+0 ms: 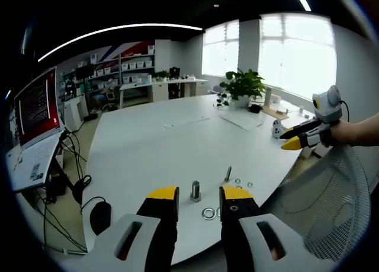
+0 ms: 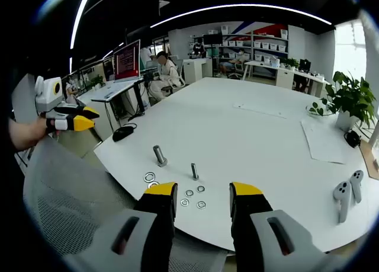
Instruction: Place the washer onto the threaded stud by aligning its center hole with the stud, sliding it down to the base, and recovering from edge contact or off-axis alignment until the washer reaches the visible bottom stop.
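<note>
A large threaded stud (image 1: pixel 195 191) stands upright near the white table's front edge, just beyond my left gripper (image 1: pixel 199 196), which is open and holds nothing. A large washer (image 1: pixel 208 213) lies flat beside its base, and a thinner stud (image 1: pixel 228 173) stands to the right with small washers (image 1: pixel 237 181) around it. In the right gripper view the large stud (image 2: pixel 160 155), the thin stud (image 2: pixel 194 171), the large washer (image 2: pixel 149 177) and several small washers (image 2: pixel 201 189) lie ahead of my open, empty right gripper (image 2: pixel 203 192). Each gripper hangs off the table edge: the right gripper (image 1: pixel 288 138) and the left gripper (image 2: pixel 87 118).
A mesh chair back (image 2: pixel 65 189) sits between me and the table (image 2: pixel 254 136). Two white controllers (image 2: pixel 346 195), a potted plant (image 2: pixel 349 97), a sheet of paper (image 2: pixel 323 141) and a mouse (image 2: pixel 122 133) rest on it. A person (image 2: pixel 163 70) sits at a desk behind.
</note>
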### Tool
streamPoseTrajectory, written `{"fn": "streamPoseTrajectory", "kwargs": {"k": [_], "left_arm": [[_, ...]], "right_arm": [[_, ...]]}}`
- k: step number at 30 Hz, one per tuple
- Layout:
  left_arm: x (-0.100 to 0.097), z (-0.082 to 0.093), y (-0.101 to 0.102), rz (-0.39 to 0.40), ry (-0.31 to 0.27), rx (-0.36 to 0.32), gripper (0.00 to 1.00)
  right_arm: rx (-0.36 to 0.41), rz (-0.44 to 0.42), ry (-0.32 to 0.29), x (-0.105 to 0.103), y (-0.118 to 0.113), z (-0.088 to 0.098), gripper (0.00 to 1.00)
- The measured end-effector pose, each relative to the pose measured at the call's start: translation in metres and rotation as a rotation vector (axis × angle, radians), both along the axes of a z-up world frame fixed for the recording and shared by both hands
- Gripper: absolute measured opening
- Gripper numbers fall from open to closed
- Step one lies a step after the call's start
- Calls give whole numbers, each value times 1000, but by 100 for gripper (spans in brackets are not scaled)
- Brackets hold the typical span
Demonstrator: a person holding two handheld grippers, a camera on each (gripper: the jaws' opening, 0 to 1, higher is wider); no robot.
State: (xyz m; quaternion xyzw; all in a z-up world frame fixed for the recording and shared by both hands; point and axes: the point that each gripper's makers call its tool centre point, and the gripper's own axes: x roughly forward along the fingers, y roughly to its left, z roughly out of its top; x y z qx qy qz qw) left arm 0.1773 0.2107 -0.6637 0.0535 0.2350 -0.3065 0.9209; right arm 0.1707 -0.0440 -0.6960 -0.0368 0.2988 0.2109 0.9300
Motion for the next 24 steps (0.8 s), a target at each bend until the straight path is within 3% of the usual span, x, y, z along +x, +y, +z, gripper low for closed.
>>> {"fn": "streamPoseTrajectory", "kwargs": {"k": [24], "left_arm": [[0, -4, -1, -2, 12, 13, 25]], "right_arm": [[0, -11, 9, 0, -4, -2, 38]]}}
